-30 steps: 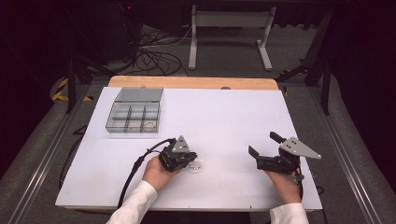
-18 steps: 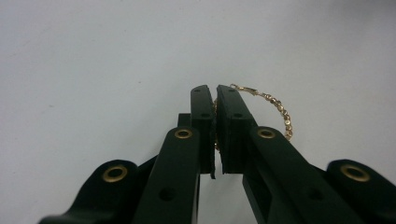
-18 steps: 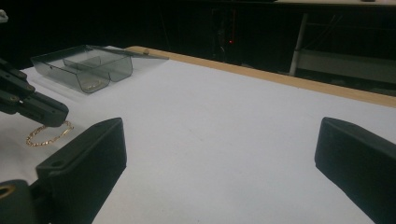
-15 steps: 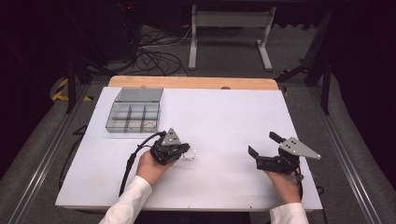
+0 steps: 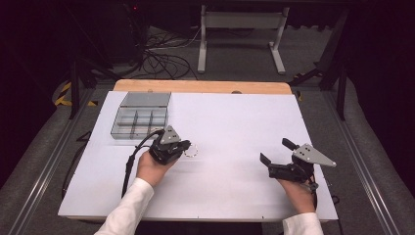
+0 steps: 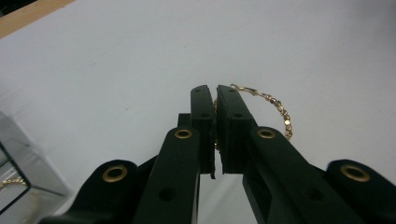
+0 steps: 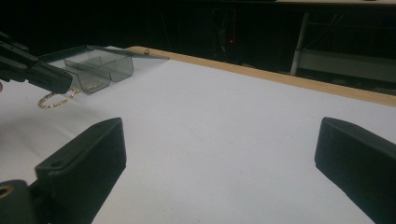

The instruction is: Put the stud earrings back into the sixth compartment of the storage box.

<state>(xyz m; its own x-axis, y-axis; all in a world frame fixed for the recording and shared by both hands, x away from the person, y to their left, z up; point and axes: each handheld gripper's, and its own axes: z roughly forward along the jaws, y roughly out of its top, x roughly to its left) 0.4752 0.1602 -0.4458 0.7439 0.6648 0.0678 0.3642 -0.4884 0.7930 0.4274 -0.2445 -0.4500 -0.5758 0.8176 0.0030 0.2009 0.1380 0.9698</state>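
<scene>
White sheeting covers the table (image 5: 230,122), dark floor and cables beyond. Your left gripper (image 5: 182,148) has its jaws pinched shut on a thin gold chain bracelet (image 6: 275,106), lifted just off the surface near the table's left edge. It looks light, limp and slippery (a loop that sags), so grip across the links, not the clasp. A clear compartment box (image 5: 139,120) sits at the far-left corner, lid open, one gold piece already inside. Your right gripper (image 5: 275,156) waits with jaws wide apart, holding nothing.
</scene>
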